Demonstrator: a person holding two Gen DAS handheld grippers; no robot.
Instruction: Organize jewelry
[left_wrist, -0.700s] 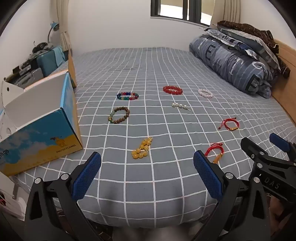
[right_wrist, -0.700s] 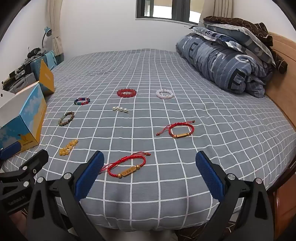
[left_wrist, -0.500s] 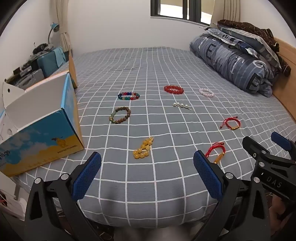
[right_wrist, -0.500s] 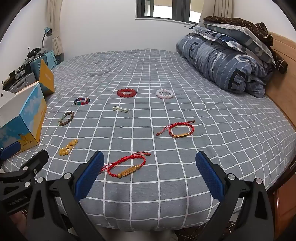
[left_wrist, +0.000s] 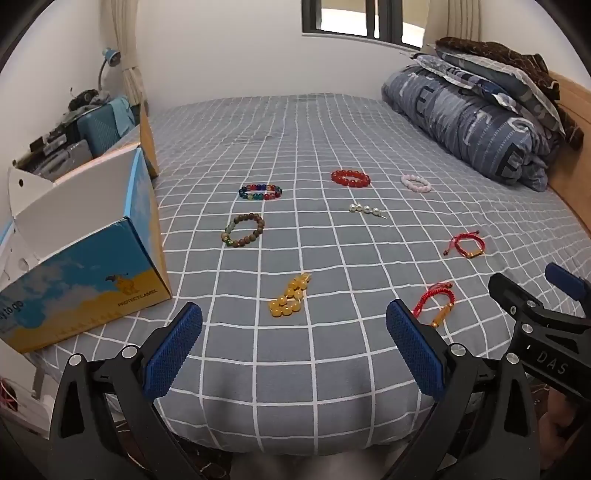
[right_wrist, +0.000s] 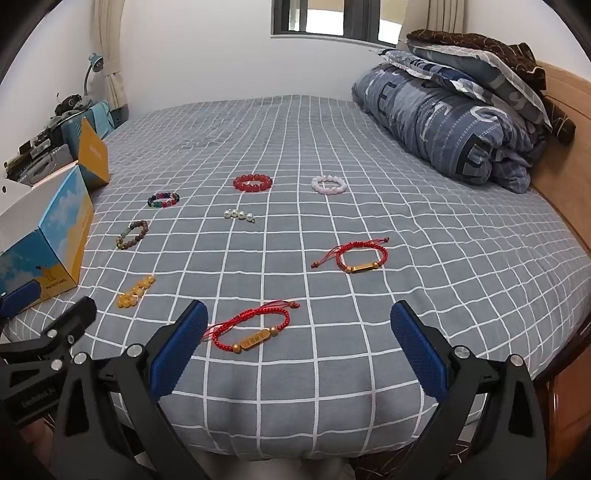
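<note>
Soft, even daylight comes from the window (left_wrist: 364, 18) at the far wall, its panes blown out white. Shadows on the bed (right_wrist: 295, 147) are faint. Both views bow strongly, corners vignetted black; the clutter at far left looks perhaps slightly soft.

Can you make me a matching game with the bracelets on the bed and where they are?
Things:
1. yellow beads
2. rainbow bracelet
3. pink bracelet
4. pearls

Places:
A. closest to the quilt
B. right behind the brown bracelet
C. just in front of the red bead bracelet
D. nearest the left tongs

Pairs: 1-D, 2-B, 3-A, 4-C
</note>
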